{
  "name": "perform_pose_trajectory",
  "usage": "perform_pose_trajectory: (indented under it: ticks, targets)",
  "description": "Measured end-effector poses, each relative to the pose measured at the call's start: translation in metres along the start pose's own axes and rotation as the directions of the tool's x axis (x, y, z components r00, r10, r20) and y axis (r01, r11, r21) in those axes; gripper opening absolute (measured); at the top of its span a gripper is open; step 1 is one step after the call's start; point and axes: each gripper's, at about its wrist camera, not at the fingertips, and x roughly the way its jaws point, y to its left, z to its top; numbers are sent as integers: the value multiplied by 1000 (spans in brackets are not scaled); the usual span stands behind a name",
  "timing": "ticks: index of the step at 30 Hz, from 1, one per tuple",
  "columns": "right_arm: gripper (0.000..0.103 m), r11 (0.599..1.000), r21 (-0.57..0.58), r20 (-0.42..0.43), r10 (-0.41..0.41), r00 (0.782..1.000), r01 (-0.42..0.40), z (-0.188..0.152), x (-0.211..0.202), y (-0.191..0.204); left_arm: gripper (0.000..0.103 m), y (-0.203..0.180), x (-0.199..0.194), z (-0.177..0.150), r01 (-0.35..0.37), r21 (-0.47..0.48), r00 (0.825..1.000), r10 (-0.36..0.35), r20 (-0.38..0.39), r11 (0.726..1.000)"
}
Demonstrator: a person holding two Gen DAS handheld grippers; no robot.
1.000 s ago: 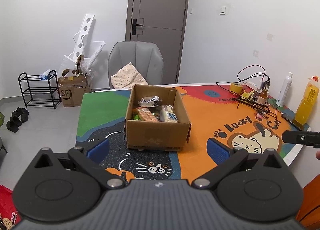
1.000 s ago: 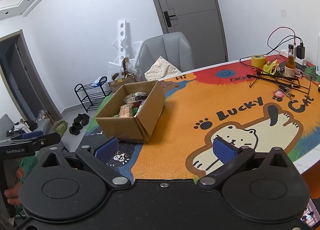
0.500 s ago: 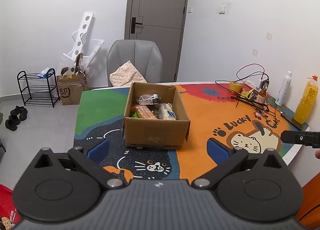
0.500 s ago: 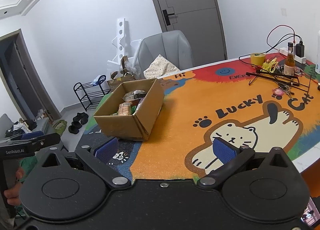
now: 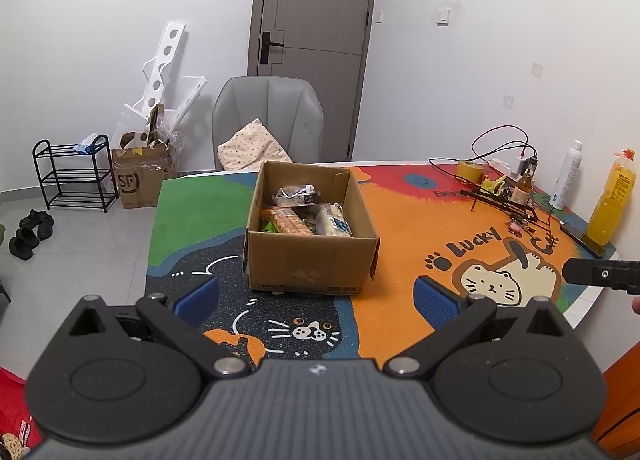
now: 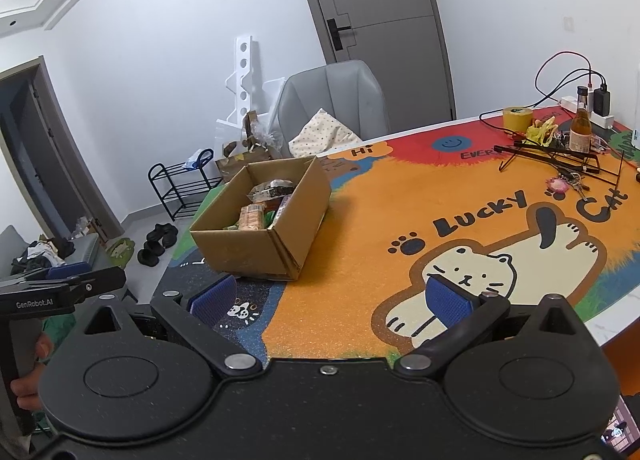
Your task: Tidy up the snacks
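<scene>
You see a matt brown cardboard box (image 5: 308, 260) holding glossy plastic-wrapped snack packets (image 5: 298, 195). The desk (image 6: 360, 260) beneath the box carries a grainy, matt printed mat. Each claw's fingers (image 5: 434, 300) bear textured blue pads on matt black plastic.

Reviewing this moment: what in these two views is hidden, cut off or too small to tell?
- Cardboard box bottom: left wrist view, the near wall and top snacks hide what lies beneath.
- Snack labels: both views, too small to read.
- Right gripper: left wrist view, cut off by the right edge, fingers unseen there.
- Red bag: left wrist view, cut off by the corner and gripper body.
</scene>
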Motion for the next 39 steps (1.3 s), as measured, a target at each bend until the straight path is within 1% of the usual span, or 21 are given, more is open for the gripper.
perform_pose_trajectory:
  ticks: [39]
  targets:
    - [103, 1000, -4, -10, -4, 1000, 4, -1, 0, 1, 103, -3, 1, -1, 5, 2, 1000, -5, -3, 1000]
